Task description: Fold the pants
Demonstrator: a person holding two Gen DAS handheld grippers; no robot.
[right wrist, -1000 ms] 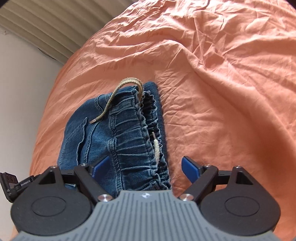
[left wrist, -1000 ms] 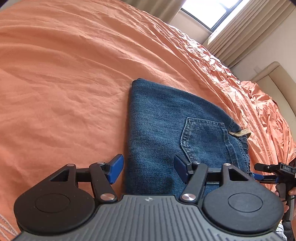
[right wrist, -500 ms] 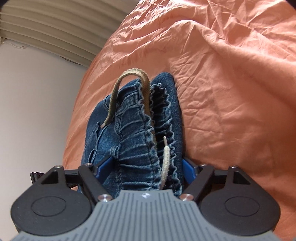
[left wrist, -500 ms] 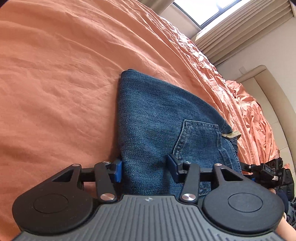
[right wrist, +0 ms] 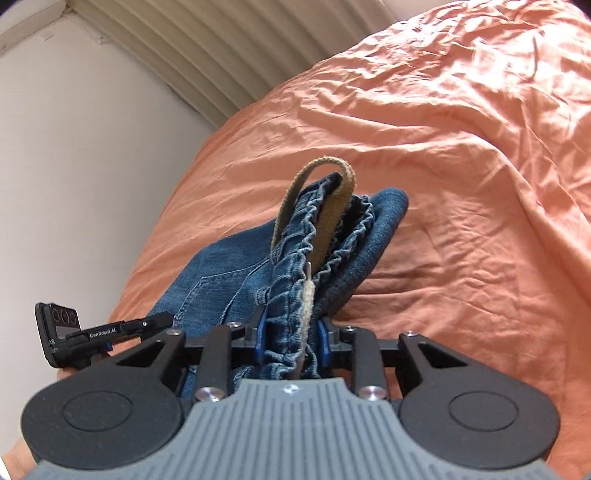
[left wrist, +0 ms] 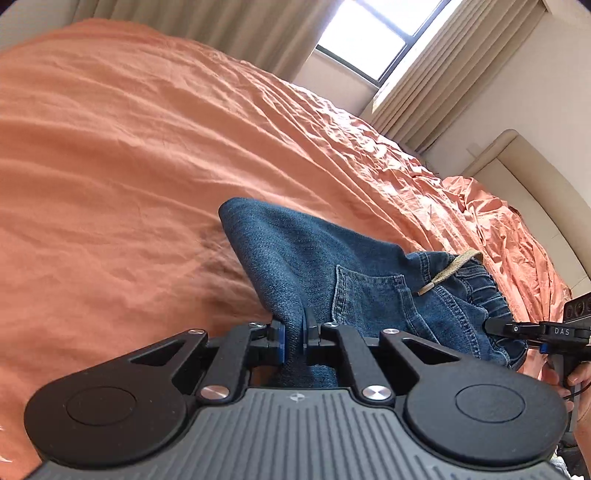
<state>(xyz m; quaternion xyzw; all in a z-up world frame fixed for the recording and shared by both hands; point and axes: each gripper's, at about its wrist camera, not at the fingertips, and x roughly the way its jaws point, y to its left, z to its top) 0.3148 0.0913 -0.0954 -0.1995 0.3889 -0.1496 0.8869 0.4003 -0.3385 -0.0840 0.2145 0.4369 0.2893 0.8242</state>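
**Both grippers pinching the folded jeans on the orange bed**

While wrinkled orange bedding (left wrist: 147, 155) fills most of both views, the only thing lying on it is the pair of folded blue jeans (left wrist: 295, 258), near the edge closest to the cameras. Pale curtains (left wrist: 436, 81) and a bright window (left wrist: 373, 33) stand beyond the far end of the bed, a cream headboard (left wrist: 535, 184) curves along the right of the left wrist view, and a plain wall (right wrist: 74, 147) closes the left of the right wrist view. Open sheet spreads wide to the left of the jeans and beyond them; nothing else rests there.

The jeans lift off the sheet at their near side, sagging back to the bed at the far folded corner. A back pocket (left wrist: 369, 295) faces up, and the gathered waistband (right wrist: 295, 266) bunches on the right end, with a tan drawstring (right wrist: 325, 206) looped over it.

The left gripper (left wrist: 293, 338) is closing, its blue pads pressed on a thin fold at the jeans' near left edge. The right gripper (right wrist: 290, 338) is closing too, with the thick waistband bunch squeezed between its pads. Each gripper shows at the edge of the other's view, held by a hand (left wrist: 580, 384), with the jeans spanning between them.
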